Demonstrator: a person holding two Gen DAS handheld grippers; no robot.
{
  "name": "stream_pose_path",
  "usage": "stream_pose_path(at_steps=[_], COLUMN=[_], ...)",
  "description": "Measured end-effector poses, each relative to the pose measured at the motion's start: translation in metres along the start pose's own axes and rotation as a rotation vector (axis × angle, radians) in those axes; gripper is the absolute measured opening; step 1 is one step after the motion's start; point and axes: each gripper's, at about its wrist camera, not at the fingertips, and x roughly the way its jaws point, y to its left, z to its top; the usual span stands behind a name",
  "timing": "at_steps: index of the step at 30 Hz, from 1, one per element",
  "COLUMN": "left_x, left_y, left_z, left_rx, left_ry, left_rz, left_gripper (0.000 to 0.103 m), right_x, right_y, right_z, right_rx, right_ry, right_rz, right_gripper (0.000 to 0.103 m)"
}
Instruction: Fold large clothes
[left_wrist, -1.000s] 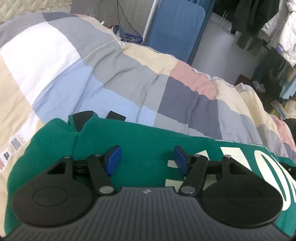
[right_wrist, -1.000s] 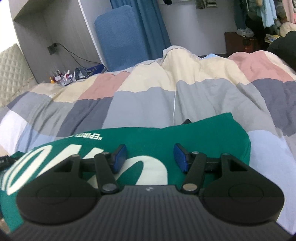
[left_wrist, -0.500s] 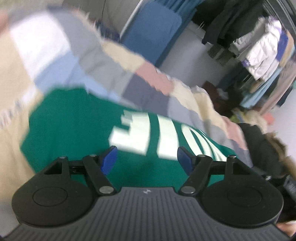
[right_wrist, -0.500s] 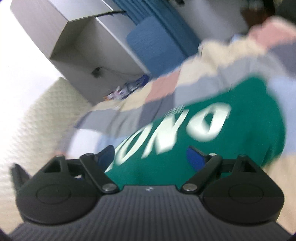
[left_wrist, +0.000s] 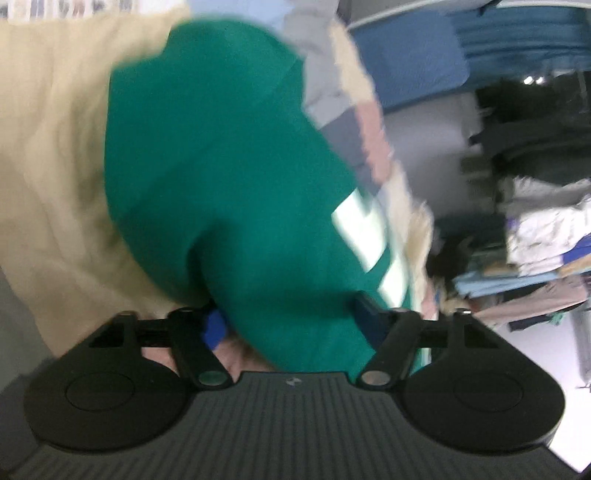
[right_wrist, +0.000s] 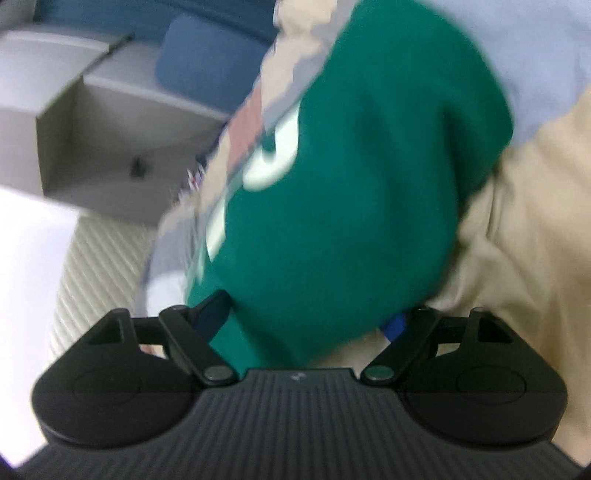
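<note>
Green sweatshirt lies on the patchwork quilt, its near edge between my left gripper and right gripper, jaws parted, unclamped, seemingly to seize it for folding.

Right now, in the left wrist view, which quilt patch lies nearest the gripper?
The big cream patch, left of the green top; the grey and pink patches lie farther up, on its right.

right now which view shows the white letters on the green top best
The right wrist view: the letters on the top show as rounded shapes, blurred. The left wrist view catches only a blurred white strip at the cloth's right edge.
</note>
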Motion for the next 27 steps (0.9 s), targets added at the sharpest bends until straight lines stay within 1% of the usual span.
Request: stream_pose_path(at_steps=[2, 3, 4, 5, 6, 7, 8, 10, 12, 13, 15, 17, 18, 20, 22, 25, 27], left_x=[-0.010, -0.012, -0.013, -0.012, -0.010, -0.008, -0.006, -0.006, -0.006, -0.005, 0.002, 0.010, 0.013, 0.019, 0.029, 0.034, 0.029], left_y=[-0.005, -0.007, -0.009, -0.009, -0.009, -0.012, -0.016, -0.031, -0.044, -0.045, -0.047, -0.044, -0.042, -0.036, -0.033, -0.031, -0.030], left_z=[0.002, 0.003, 0.004, 0.006, 0.010, 0.012, 0.013, 0.018, 0.026, 0.028, 0.031, 0.033, 0.034, 0.034, 0.038, 0.037, 0.035], left_rx=[0.028, 0.052, 0.066, 0.066, 0.060, 0.060, 0.075, 0.142, 0.200, 0.211, 0.225, 0.247, 0.252, 0.249, 0.272, 0.289, 0.291], left_ry=[-0.027, -0.029, -0.035, -0.044, -0.045, -0.048, -0.057, -0.090, -0.115, -0.114, -0.113, -0.120, -0.121, -0.116, -0.118, -0.125, -0.129], left_rz=[-0.027, -0.029, -0.024, -0.023, -0.026, -0.033, -0.043, -0.057, -0.069, -0.067, -0.041, 0.010, 0.031, 0.055, 0.080, 0.096, 0.099], left_gripper=[0.055, 0.051, 0.041, 0.034, 0.030, 0.024, 0.020, 0.016, 0.015, 0.015, 0.015, 0.015, 0.015, 0.014, 0.014, 0.015, 0.015], right_x=[-0.011, -0.015, -0.020, -0.021, -0.020, -0.020, -0.019, -0.017, -0.021, -0.021, -0.018, -0.005, 0.000, 0.009, 0.014, 0.019, 0.017], right_y=[0.005, 0.007, 0.009, 0.012, 0.014, 0.018, 0.021, 0.029, 0.034, 0.039, 0.042, 0.040, 0.036, 0.025, 0.018, 0.014, 0.014], right_z=[0.009, 0.013, 0.016, 0.019, 0.022, 0.026, 0.029, 0.037, 0.046, 0.049, 0.055, 0.060, 0.062, 0.063, 0.063, 0.060, 0.056], right_rx=[-0.002, -0.010, -0.025, -0.043, -0.066, -0.084, -0.097, -0.139, -0.192, -0.219, -0.240, -0.246, -0.244, -0.236, -0.233, -0.244, -0.245], right_ry=[-0.039, -0.051, -0.061, -0.065, -0.064, -0.065, -0.070, -0.081, -0.112, -0.129, -0.138, -0.129, -0.120, -0.095, -0.084, -0.087, -0.097], right_rz=[0.038, 0.056, 0.067, 0.064, 0.054, 0.046, 0.050, 0.061, 0.066, 0.067, 0.059, 0.033, 0.014, -0.022, -0.040, -0.044, -0.043], right_gripper=[0.081, 0.078, 0.069, 0.064, 0.053, 0.045, 0.043, 0.034, 0.030, 0.029, 0.029, 0.028, 0.025, 0.025, 0.025, 0.024, 0.025])
